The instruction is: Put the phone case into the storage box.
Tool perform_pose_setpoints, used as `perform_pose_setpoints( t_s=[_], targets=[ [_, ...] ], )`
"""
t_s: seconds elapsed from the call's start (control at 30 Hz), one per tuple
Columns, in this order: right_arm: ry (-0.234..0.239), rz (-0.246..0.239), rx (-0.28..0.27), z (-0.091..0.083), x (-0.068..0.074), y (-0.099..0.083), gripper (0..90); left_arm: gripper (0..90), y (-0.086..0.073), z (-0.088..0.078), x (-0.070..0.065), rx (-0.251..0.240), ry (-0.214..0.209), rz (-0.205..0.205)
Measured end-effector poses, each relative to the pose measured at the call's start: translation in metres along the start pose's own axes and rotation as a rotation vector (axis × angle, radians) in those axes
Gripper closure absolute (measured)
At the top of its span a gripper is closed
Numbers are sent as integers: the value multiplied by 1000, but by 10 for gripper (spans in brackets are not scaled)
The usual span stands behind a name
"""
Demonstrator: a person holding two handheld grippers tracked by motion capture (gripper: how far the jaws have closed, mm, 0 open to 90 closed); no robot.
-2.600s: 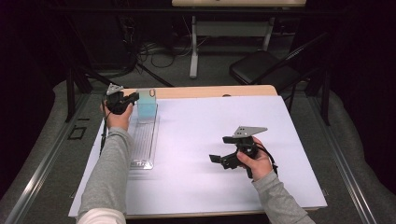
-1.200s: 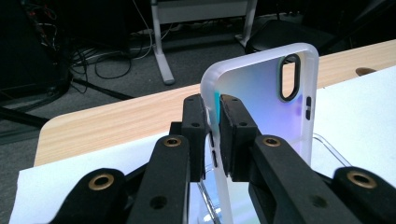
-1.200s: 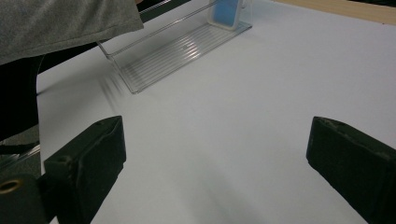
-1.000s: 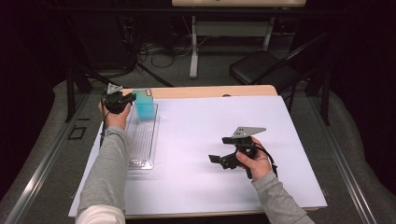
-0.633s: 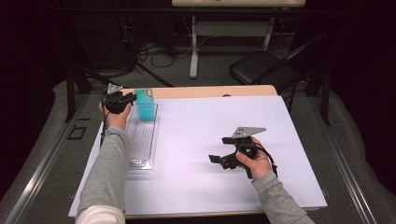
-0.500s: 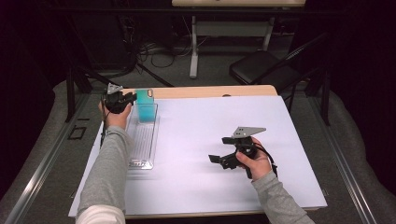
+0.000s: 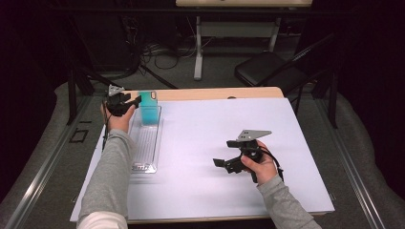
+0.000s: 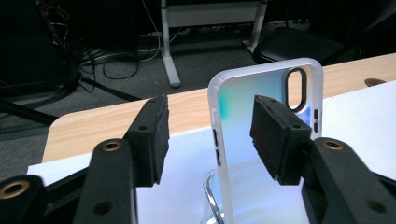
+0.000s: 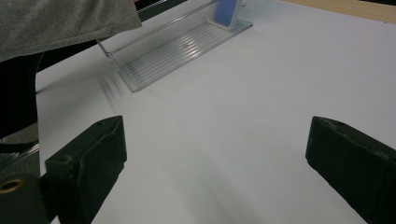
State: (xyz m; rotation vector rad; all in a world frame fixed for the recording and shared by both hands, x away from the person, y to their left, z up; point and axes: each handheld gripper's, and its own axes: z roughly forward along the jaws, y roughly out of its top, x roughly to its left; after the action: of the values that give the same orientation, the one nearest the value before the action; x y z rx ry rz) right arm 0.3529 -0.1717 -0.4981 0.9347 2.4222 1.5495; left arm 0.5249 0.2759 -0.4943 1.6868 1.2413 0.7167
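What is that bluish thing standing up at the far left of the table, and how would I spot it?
Start at the white table and find the clear plastic tray along its left side. At the tray's far end a phone case stands upright, just ahead of the left claw. It is the one coloured thing there: teal-blue with a white rim and an oval camera cut-out.

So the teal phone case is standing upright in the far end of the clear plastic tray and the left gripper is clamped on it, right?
Not clamped. In the left gripper view the left gripper has just been opening, pads clear of the teal phone case, which does stand upright in the clear plastic tray.
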Motion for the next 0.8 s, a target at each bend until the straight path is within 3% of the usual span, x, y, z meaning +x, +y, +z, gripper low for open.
perform_pose_setpoints(
  t_s=[0.4,0.8],
  targets=[
    [1,0,-3,0,0,0,50,380,1,-3,2,29,40,-10],
    [4,-1,-1,1,0,-1,50,375,3,-10,4,56,81,3]
  ],
)
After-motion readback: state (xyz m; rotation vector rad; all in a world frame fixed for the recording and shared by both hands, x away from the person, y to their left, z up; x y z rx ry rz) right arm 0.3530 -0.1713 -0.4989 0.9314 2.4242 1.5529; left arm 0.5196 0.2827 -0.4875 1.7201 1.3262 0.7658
